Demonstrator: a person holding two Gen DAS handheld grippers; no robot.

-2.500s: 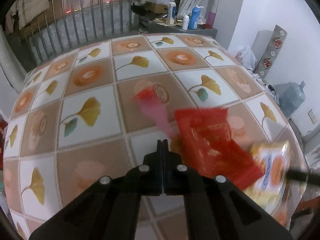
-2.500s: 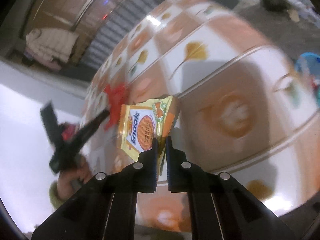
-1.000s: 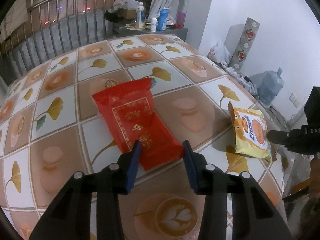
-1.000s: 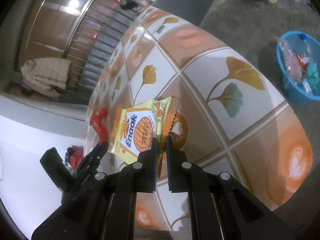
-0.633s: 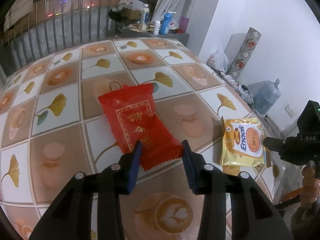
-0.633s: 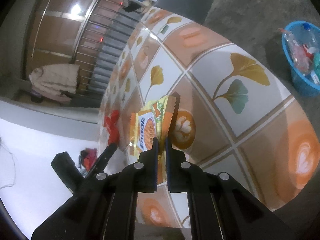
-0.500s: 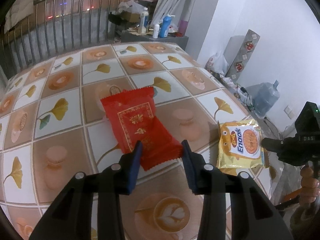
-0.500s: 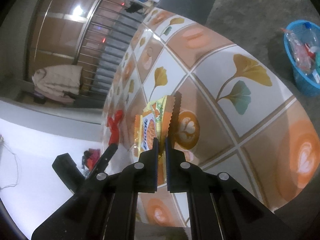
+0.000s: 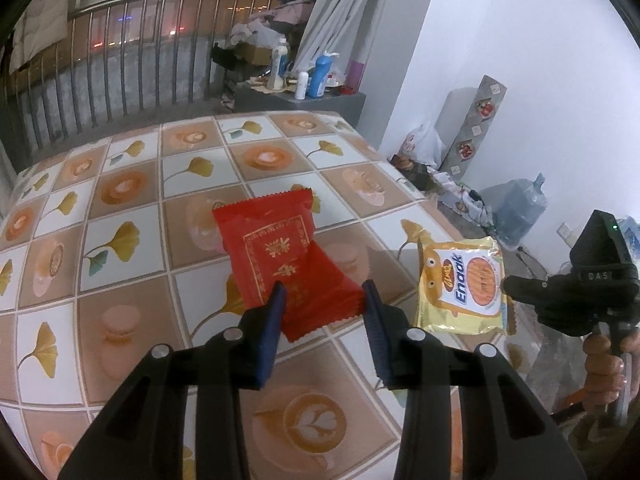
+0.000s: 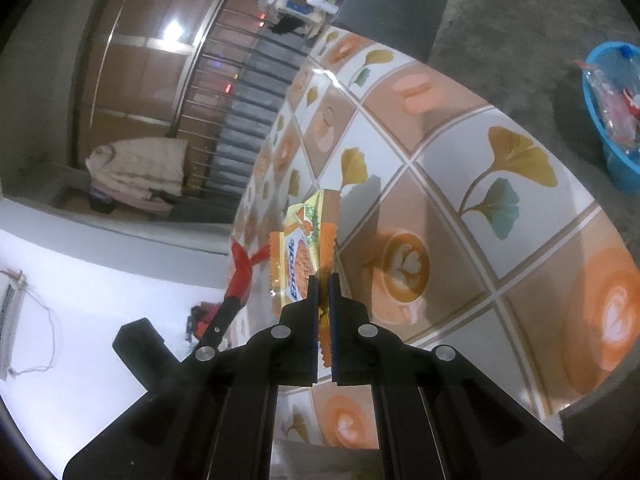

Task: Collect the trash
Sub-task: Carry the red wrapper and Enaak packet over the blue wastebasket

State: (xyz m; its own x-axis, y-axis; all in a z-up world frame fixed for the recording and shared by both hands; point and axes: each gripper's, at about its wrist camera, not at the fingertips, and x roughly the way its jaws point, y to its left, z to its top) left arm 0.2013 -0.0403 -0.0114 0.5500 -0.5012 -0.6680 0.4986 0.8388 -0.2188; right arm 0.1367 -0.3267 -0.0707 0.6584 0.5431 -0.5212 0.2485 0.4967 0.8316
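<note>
- Since the frame of a moment ago, both packets have risen off the table [image 9: 120, 288]: the red wrapper [image 9: 280, 256] hangs a little higher in the left wrist view, and the yellow packet, which then showed its face to the right wrist camera, is now turned edge-on to it.
- On the left, the left gripper [image 9: 322, 300] has its jaws half spread and pinches the near end of the red wrapper between the blue pads; the rest of the wrapper sticks forward and up over the patterned table.
- On the right, the right gripper [image 10: 323, 280] has its jaws pressed almost together on the lower edge of the yellow Enaak packet [image 10: 304, 248], which stands up from the pads, clear of the table.
- I judge the step in hand to be the carrying: both pieces are picked up and neither is dropped yet.
- The next move, I think, calls for bringing each piece over the blue basin [image 10: 612, 120] on the floor beyond the table edge, which already holds rubbish, and opening the jaws only when above it; light packets can flutter aside.
- Count: two grippers, two pieces of trash (one red, one yellow), one blue basin; no other trash shows on the table.
</note>
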